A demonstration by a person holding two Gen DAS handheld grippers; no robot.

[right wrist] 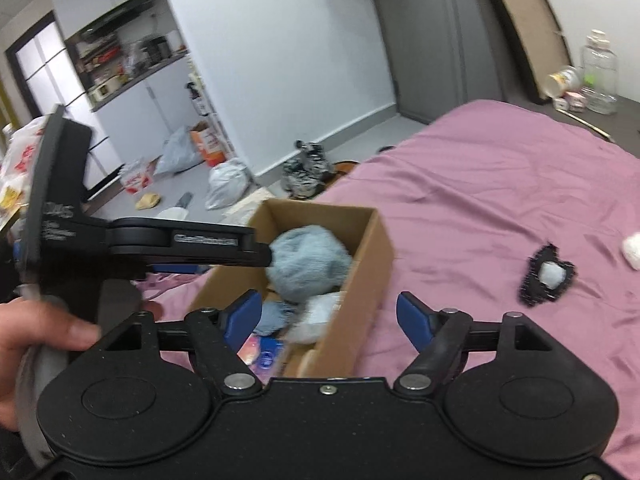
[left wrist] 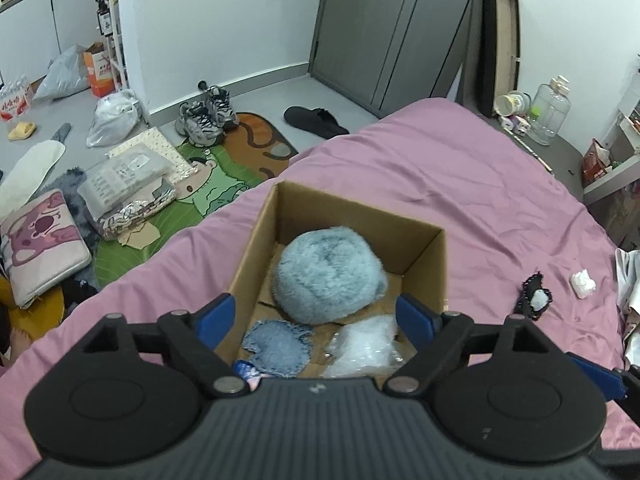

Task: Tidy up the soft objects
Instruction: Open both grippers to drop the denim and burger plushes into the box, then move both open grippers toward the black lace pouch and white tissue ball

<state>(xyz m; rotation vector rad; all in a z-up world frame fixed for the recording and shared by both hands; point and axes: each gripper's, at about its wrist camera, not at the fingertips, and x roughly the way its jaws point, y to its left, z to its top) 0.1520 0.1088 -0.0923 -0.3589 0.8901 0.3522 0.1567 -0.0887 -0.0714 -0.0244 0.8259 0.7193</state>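
Fluffy blue ball (left wrist: 330,274), denim scrap (left wrist: 278,349) and plastic wrap (left wrist: 366,346) sit in the box (left wrist: 424,256). Black patch (left wrist: 534,298) and white wad (left wrist: 583,283) are left on the bed (left wrist: 460,184). Left claw (left wrist: 316,318) and right claw (right wrist: 330,316) both gape apart, empty.

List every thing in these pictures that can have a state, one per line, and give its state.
Cardboard box: open, partly filled.
Fluffy blue ball: inside the box.
Denim patch: inside the box, lying flat.
Clear plastic bag: inside the box.
Black patch: out on the bedsheet.
White wad: out on the bedsheet.
Left gripper: open, empty.
Right gripper: open, empty.
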